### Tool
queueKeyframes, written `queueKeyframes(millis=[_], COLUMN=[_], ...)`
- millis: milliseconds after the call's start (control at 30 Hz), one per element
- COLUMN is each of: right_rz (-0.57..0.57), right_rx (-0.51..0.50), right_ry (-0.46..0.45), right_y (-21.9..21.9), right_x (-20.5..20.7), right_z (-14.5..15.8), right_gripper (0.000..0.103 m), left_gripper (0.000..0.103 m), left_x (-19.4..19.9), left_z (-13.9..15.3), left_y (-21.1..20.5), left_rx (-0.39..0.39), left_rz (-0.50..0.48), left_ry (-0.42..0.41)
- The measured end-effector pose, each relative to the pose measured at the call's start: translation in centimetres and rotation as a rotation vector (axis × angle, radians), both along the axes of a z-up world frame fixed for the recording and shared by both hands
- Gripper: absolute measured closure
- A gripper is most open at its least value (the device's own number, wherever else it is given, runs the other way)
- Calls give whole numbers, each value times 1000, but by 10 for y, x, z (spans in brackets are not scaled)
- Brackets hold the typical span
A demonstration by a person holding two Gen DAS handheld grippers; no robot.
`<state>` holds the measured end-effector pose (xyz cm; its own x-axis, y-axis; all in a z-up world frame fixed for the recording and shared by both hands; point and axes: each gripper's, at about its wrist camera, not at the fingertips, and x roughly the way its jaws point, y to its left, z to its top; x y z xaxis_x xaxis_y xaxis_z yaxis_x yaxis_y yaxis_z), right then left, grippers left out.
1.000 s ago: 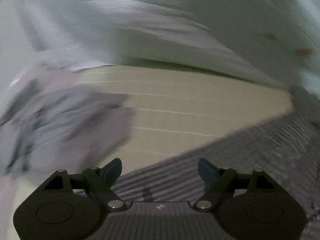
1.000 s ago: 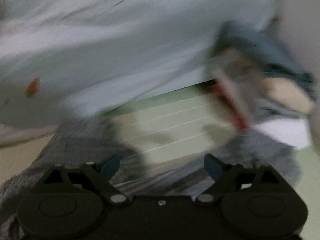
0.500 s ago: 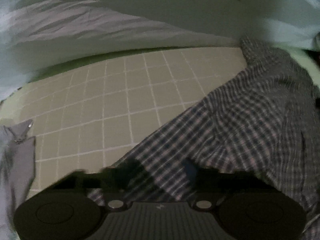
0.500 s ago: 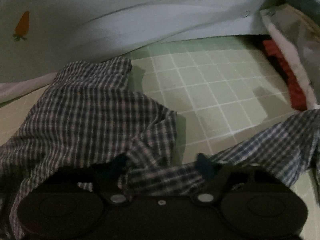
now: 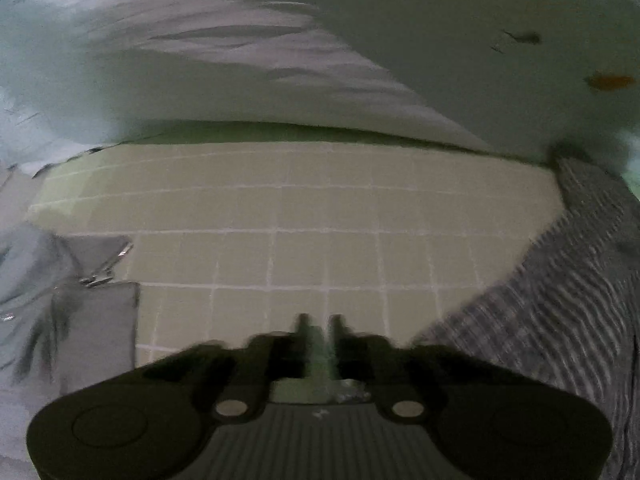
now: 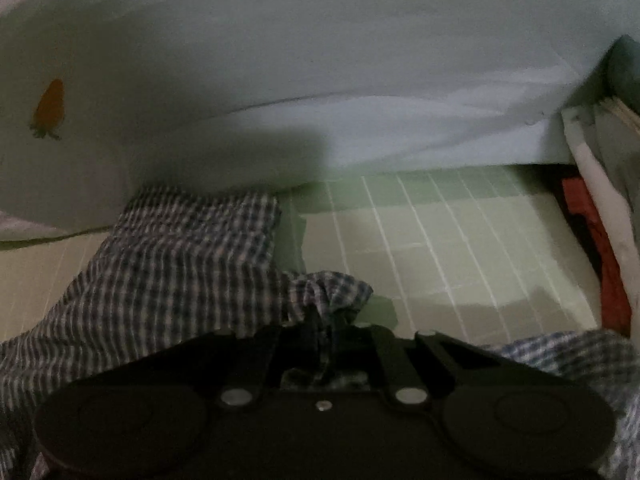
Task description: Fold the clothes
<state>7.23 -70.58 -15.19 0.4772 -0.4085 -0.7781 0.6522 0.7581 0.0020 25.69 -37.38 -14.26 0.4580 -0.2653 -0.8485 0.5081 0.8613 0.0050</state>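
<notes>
A blue-and-white checked garment (image 6: 176, 264) lies crumpled on a pale green grid mat (image 6: 440, 256). My right gripper (image 6: 324, 328) is shut on a bunched fold of the checked garment, which puffs up just past the fingertips. In the left wrist view the same garment (image 5: 560, 300) lies at the right, blurred. My left gripper (image 5: 320, 328) has its fingers nearly together over the mat (image 5: 300, 216); I see no cloth between them, though the view is blurred.
A pale blue sheet with carrot prints (image 6: 280, 80) rises behind the mat, also in the left wrist view (image 5: 360, 40). A grey garment with a zipper (image 5: 88, 300) lies at the left. Red and white folded cloth (image 6: 600, 248) is stacked at the right.
Both grippers closed from open. The right one took hold of a fold of the checked garment. The left view swung left, so the garment now lies off to its right.
</notes>
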Motion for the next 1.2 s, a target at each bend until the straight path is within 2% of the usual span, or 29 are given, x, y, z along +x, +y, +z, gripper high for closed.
queueKeyframes(millis=[33,100,167,233,267,300,333,367,400,433,467,500,533,567,600,667,700,800,933,1000,1033,1067,1100,1133,1167,1200], right_rz=[-10,-38,-47,-51,-44,-37,-35,-39,-42,-46,-51,-55,-59,-63,-67,-65,-64,-52,-46,-38,-36,-25,-15,-11,-7,1], right_rx=[7,28,39,40,39,39,40,36,33,45,57,69,81,93,105,128,129,110,80,91,90,77,64,43,25,11], right_ry=[-4,-12,-15,-15,-16,-16,-6,11,28,29,30,31,33,34,35,19,15,4,-89,-152,-174,-155,-136,-118,-113,-110], right_y=[0,-1,1,3,4,6,9,10,11,10,9,8,6,5,4,1,0,-3,-6,-4,-2,4,9,19,29,42], right_x=[2,0,-3,-6,-8,-10,-11,-10,-10,-11,-11,-11,-11,-12,-12,-12,-10,-4,13,22,27,33,38,41,39,35], right_z=[-1,-3,-5,-8,-8,-8,-8,-10,-12,-13,-15,-16,-17,-19,-20,-20,-18,-12,7,15,18,19,20,21,22,24], right_gripper=[95,91,76,49,44,33,25,25,25,25,25,25,25,25,27,59,84,96,97,97,93,88,71,53,46,28], left_gripper=[52,47,39,32,32,32,32,32,33,42,56,63,79,99,101,101,101,101,100,94,83,65,56,36,22,18], left_x=[-8,-21,-30,-38,-38,-38,-35,-35,-37,-38,-39,-40,-41,-40,-39,-36,-34,-15,28,38,42,45,39,32,22,11], left_z=[-1,-4,-8,-12,-13,-14,-14,-14,-15,-15,-14,-13,-12,-11,-12,-12,-12,-9,5,13,16,20,25,30,33,36], left_y=[-3,-8,-12,-17,-17,-17,-18,-18,-20,-21,-22,-24,-25,-27,-28,-28,-29,-24,4,13,18,22,25,28,30,32], left_rx=[16,27,27,26,20,14,10,9,6,3,-1,-5,-9,-15,-22,-25,-6,71,91,87,85,78,56,34,19,6], left_rz=[-34,-73,-103,-128,-120,-112,-103,-101,-105,-112,-129,-146,-161,-164,-159,-140,-135,-93,103,164,195,221,229,236,237,239], left_ry=[-8,-12,-6,1,6,11,13,11,6,1,-2,-6,-8,-5,1,2,-16,-103,-192,-201,-205,-209,-211,-213,-216,-218])
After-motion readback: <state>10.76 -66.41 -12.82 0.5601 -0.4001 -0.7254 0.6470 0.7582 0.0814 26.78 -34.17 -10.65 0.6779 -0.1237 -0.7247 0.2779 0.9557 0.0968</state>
